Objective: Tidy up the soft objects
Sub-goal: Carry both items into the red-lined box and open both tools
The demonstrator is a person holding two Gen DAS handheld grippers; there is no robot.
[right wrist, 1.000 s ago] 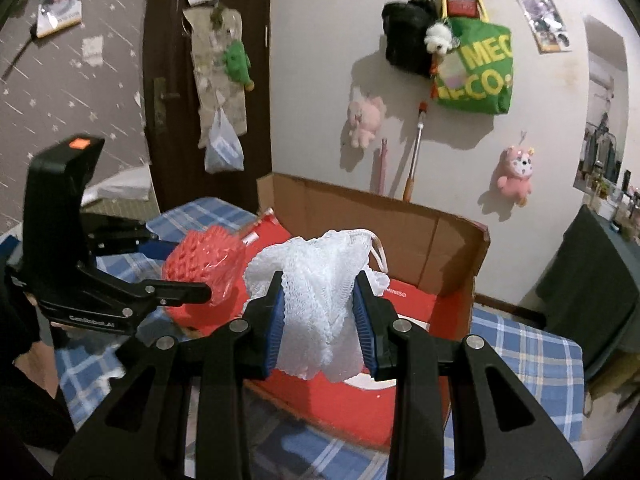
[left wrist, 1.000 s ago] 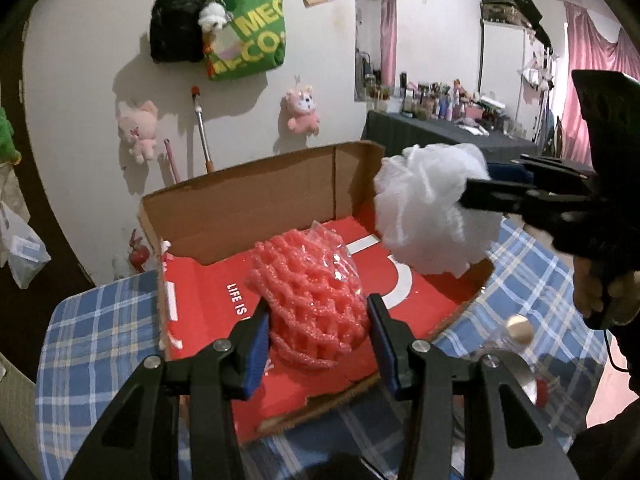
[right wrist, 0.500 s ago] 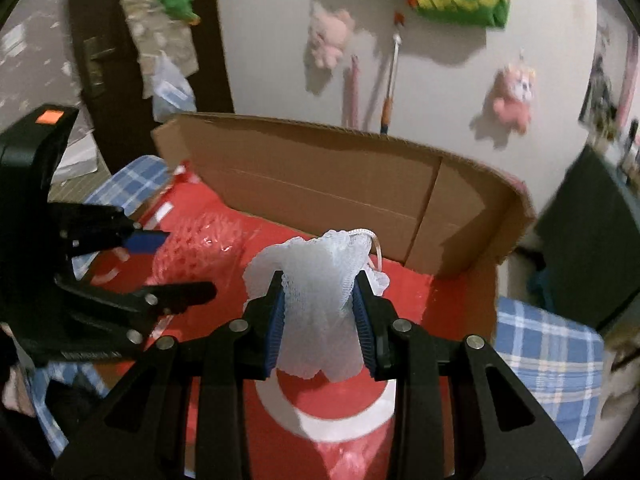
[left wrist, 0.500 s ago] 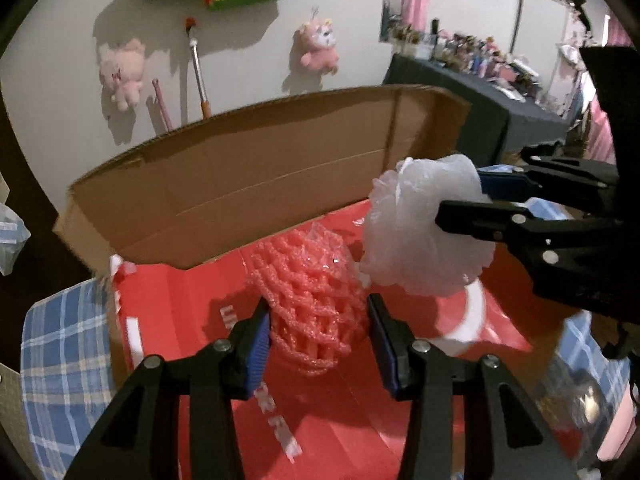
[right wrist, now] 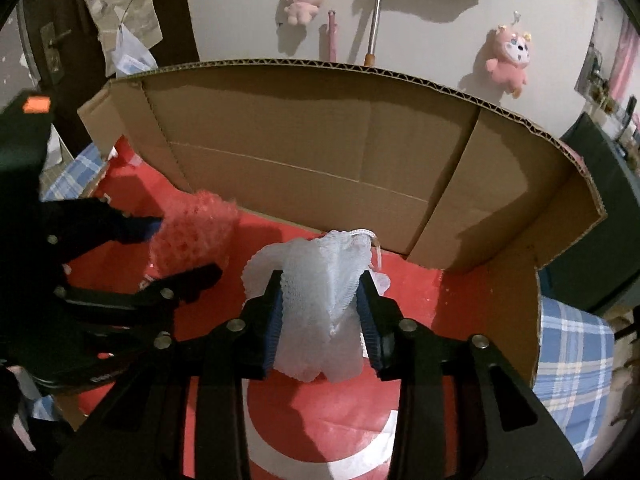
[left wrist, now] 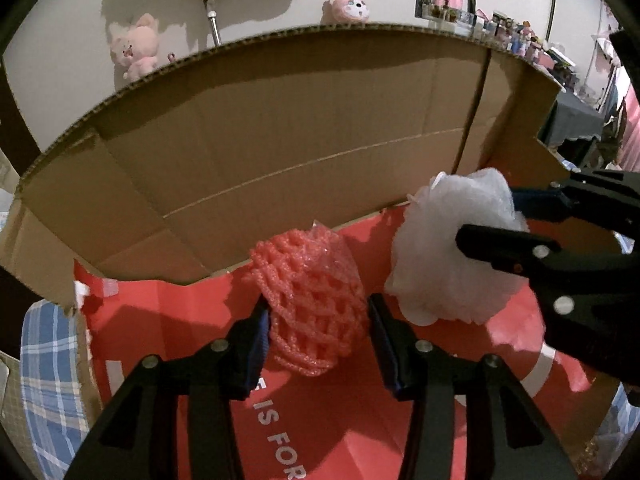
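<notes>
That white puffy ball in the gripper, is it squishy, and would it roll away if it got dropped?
Probably squishy: the white mesh puff bulges out around the right gripper pinching it. It looks light, just airy netting. It likely wouldn't roll far; its ruffled, lumpy shape should make it settle on the box's red floor.

Pink net (left wrist: 312, 304), white pouf (right wrist: 324, 304), red-floored brown box (left wrist: 280, 140).

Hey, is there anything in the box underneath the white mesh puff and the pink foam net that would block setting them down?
Nothing visible does. The white mesh puff in the right gripper and the pink foam net in the left gripper hang over the bare red floor of the cardboard box.
</notes>
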